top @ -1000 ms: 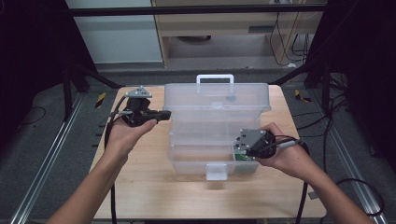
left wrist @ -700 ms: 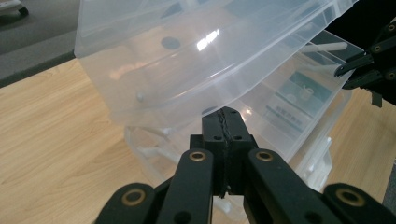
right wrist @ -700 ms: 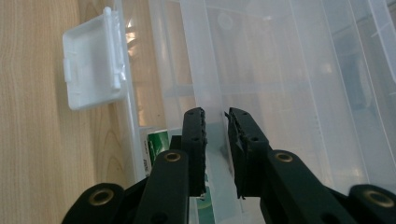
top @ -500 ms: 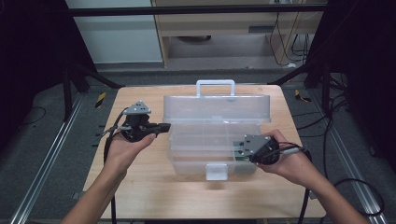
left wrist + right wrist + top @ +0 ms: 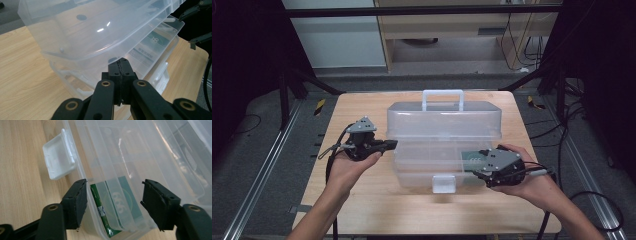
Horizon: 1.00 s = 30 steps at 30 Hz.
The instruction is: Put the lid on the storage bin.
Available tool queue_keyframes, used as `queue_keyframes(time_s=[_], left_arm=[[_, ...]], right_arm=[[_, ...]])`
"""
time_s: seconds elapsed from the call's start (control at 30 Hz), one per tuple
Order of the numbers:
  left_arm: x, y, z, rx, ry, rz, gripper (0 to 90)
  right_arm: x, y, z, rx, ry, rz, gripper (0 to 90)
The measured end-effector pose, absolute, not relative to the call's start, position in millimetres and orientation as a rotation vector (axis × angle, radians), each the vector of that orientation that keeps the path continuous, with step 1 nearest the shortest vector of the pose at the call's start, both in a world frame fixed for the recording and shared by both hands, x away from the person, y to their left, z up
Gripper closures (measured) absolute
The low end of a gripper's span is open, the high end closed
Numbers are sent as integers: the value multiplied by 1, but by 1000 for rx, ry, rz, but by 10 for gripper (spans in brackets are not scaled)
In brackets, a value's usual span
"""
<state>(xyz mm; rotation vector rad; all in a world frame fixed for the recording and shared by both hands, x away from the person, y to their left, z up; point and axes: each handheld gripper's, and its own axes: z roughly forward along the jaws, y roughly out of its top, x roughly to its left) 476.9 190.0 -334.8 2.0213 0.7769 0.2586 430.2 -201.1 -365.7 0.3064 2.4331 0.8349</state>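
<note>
The clear box (image 5: pixel 443 142) is steadied between a clenched, empty left gripper (image 5: pixel 388 145) and a spread right gripper (image 5: pixel 484 161), seemingly for lid closure.

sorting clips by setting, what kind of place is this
Probably a lab or a recording workspace, not a home: a bare wooden table inside a dark metal frame, loose cables on grey floor, and a clear plastic box as the one prop.
</note>
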Motion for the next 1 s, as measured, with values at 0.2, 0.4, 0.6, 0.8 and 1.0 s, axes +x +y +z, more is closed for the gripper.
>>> queue_keyframes(time_s=[0.2,0.4,0.6,0.8,1.0], left_arm=[[470,192,-340,2015,778,264,900],[467,193,-344,2014,777,262,900],[464,193,-348,2019,773,264,900],[460,193,-352,2035,766,279,900],[458,195,-356,2026,777,284,900]], right_arm=[[422,-216,-366,394,2405,864,301],[415,-231,-368,450,2389,865,277],[411,-242,-369,516,2371,868,226],[409,-251,-372,553,2363,868,209],[408,-255,-373,574,2355,871,207]])
